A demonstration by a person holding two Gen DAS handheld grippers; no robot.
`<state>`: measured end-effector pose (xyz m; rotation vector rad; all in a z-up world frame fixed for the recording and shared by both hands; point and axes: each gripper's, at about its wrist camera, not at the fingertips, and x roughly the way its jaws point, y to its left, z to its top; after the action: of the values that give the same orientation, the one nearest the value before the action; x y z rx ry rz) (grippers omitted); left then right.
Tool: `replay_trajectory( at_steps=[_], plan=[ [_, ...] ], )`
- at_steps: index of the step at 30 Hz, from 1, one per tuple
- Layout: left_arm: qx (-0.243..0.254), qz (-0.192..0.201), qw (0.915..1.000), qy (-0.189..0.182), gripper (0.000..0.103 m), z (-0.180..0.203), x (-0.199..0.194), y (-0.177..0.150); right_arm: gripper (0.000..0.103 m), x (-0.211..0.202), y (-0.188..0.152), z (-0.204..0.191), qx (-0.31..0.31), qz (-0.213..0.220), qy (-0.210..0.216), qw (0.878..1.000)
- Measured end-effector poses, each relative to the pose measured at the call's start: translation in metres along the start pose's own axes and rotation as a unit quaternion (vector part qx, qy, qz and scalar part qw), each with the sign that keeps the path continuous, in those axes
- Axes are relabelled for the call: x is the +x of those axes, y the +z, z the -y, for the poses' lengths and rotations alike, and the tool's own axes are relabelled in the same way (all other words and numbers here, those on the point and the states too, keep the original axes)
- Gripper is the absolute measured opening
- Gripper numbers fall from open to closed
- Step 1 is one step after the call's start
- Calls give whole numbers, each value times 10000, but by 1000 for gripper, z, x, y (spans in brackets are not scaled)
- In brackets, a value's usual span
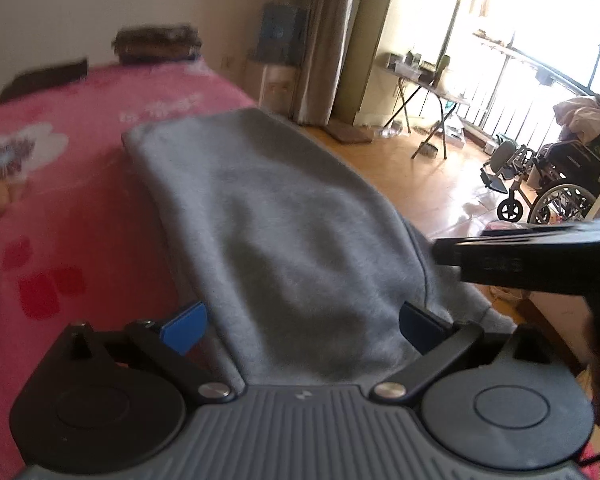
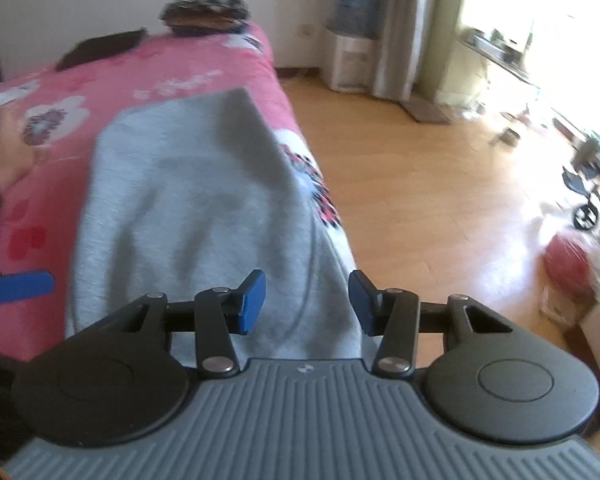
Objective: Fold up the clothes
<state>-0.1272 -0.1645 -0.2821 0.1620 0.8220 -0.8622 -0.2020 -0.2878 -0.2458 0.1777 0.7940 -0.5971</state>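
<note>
Below your two grippers, one grey garment (image 1: 284, 216) lies flat along the pink bed (image 1: 68, 200) edge, its near end beneath the left gripper (image 1: 300, 326) and right gripper (image 2: 307, 304), both sets of fingers open, gripping nothing.

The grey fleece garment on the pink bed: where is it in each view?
Left wrist: grey fleece garment fills the centre, running to the bed's right edge.
Right wrist: centre-left.
Shared landmark: water dispenser by the back wall.
</note>
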Motion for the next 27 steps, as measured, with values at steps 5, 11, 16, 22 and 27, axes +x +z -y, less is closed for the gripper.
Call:
replay_trajectory(
  at_steps=[5, 11, 16, 22, 27],
  plan=[
    [-140, -235, 9996, -43, 103, -1, 3, -4, 45, -6, -8, -2, 157, -221, -401, 9988],
    [-67, -197, 9998, -9, 103, -3, 3, -5, 45, -3, -9, 4, 383, -284, -567, 9972],
    [-178, -111, 9997, -81, 103, -9, 3, -3, 45, -1, -7, -5, 223, -314, -549, 9977],
    [-355, 229, 9990, -147, 103, -15, -6, -1, 45, -2, -5, -7, 155, -295, -629, 9975],
    [-132, 397, 9990, -124, 103, -8, -10, -2, 45, -3, -7, -4, 245, -360, -666, 9968]
  ],
)
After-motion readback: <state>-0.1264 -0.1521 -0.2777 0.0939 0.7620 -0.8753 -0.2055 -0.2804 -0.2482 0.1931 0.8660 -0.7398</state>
